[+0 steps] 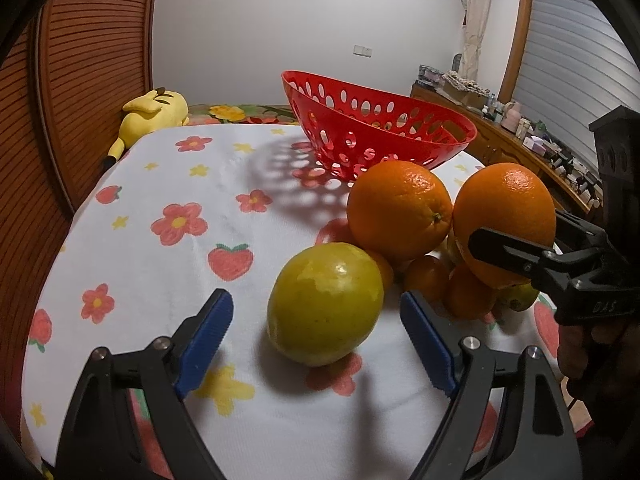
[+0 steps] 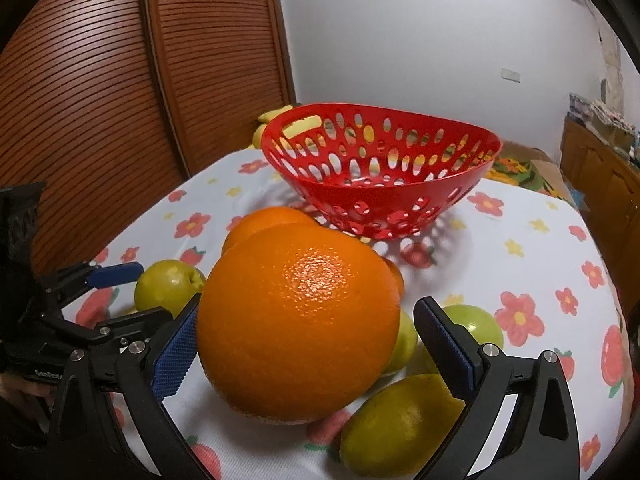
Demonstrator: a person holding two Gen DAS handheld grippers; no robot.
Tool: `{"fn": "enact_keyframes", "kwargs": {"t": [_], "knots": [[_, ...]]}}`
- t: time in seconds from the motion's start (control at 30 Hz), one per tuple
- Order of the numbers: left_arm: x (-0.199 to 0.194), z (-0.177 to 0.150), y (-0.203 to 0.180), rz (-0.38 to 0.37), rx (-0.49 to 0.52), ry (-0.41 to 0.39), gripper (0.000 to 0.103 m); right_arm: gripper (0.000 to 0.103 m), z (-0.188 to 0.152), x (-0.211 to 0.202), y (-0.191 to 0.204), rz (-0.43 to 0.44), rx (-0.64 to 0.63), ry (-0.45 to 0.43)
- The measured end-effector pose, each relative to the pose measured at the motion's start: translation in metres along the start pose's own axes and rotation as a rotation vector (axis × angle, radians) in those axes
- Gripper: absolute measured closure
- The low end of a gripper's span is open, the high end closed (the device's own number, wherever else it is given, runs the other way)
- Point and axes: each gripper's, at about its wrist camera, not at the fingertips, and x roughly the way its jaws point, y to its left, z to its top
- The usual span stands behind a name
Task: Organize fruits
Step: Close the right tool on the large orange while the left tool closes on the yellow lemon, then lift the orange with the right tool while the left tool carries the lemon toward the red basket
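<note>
Your left gripper [image 1: 316, 320], lower centre, stands unclenched astride the yellow-green fruit [image 1: 324, 304], pads clear, ready to clench. Your right gripper [image 2: 306, 340] brackets the big orange [image 2: 298, 320] mid-frame; its right pad shows a gap, so nothing's grasped.

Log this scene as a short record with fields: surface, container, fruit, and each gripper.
surface: floral tablecloth
container: red basket, no fruit visible inside
fruit: yellow-green fruit lying apart; big orange in a pile of oranges and green fruit
left gripper: straddles the yellow-green fruit, pads clear of it
right gripper: straddles the big orange, left pad touching, right pad clear
</note>
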Motion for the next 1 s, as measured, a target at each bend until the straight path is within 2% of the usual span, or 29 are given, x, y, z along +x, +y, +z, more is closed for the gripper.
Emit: {"fn": "enact_keyframes", "kwargs": {"t": [0.1,0.17,0.23,0.73,0.93,1.0], "knots": [[0.004,0.0,0.0,0.009,0.004,0.008,0.017,0.006,-0.002,0.001,0.0,0.019,-0.001,0.001],[0.006,0.0,0.0,0.012,0.004,0.017,0.017,0.016,-0.002,-0.002,0.003,0.034,-0.014,-0.011],[0.008,-0.001,0.0,0.009,0.004,0.021,0.017,0.016,-0.001,-0.001,0.007,0.01,-0.039,-0.014],[0.013,-0.002,-0.001,-0.016,0.016,0.036,0.018,0.017,0.009,-0.017,0.004,0.04,-0.038,-0.046],[0.015,-0.003,0.002,-0.042,-0.005,0.031,0.041,0.017,0.011,-0.026,-0.002,0.037,-0.028,-0.063],[0.015,-0.002,0.0,-0.036,0.001,0.033,0.041,0.017,0.012,-0.028,-0.004,0.034,-0.023,-0.065]]}}
